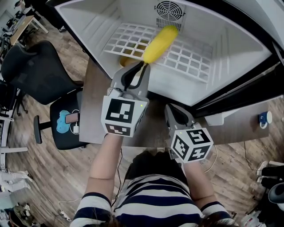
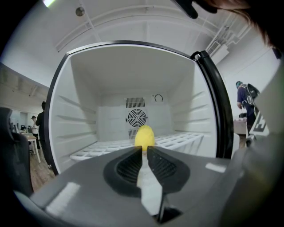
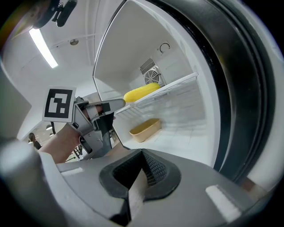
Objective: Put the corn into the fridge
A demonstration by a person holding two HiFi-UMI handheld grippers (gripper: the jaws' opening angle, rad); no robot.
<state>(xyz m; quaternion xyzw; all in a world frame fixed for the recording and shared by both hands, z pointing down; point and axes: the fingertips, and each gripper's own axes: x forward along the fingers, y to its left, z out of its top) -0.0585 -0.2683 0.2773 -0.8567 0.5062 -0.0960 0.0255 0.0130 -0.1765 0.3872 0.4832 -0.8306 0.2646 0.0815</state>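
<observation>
The fingers of the left gripper (image 1: 141,66) (image 2: 144,150) are seen clamped on the near end of the corn (image 1: 160,43) (image 2: 144,136). The yellow cob is held out inside the open fridge (image 1: 88,17), angled towards the fan grille (image 1: 169,9) (image 2: 136,118) on the back wall. The corn is shown over the white wire shelf (image 1: 186,60); whether it rests on the shelf cannot be told. A yellow tray (image 1: 126,61) (image 3: 145,129) is seen on the fridge floor beneath that shelf. The fingers of the right gripper (image 1: 177,111) (image 3: 142,151) are pictured pressed together with nothing between them, held low over the desk (image 1: 95,102) just outside the fridge opening. A black office chair (image 1: 35,73) is seen to the left of the desk.
</observation>
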